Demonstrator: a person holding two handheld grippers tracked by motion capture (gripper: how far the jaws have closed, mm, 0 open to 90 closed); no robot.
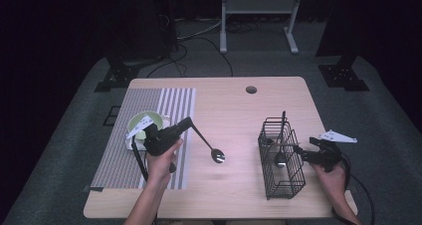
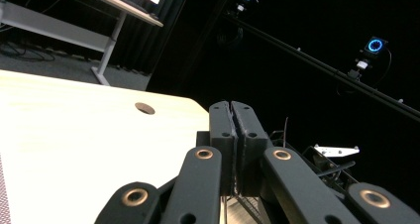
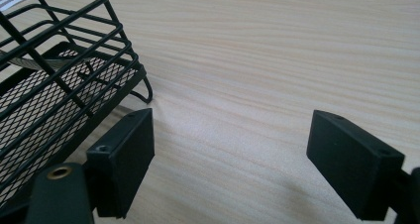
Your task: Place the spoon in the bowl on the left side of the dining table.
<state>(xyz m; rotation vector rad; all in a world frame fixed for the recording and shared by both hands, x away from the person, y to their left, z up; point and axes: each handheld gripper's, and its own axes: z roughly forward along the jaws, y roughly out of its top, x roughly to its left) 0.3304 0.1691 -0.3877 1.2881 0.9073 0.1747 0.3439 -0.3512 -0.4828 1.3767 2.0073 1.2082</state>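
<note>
Spoon [image 1: 209, 146] clamped in left tool [image 1: 186, 124], bowl hanging.

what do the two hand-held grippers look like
Both are black. The left hand-held gripper and the right hand-held gripper each carry a pale three-cornered plate and trail a black cable. Flat rectangular pads tip the jaws; brass-coloured rivets sit at the linkages. The forearms are bare.

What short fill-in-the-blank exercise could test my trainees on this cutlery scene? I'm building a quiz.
1. The left hand-held gripper holds a black ____ by its handle above the table.
2. The wire basket stands next to the ____ hand-held gripper.
3. The green bowl rests on a ____ mat.
4. The right hand-held gripper's jaws are ____.

Missing words: spoon; right; striped; open
</note>
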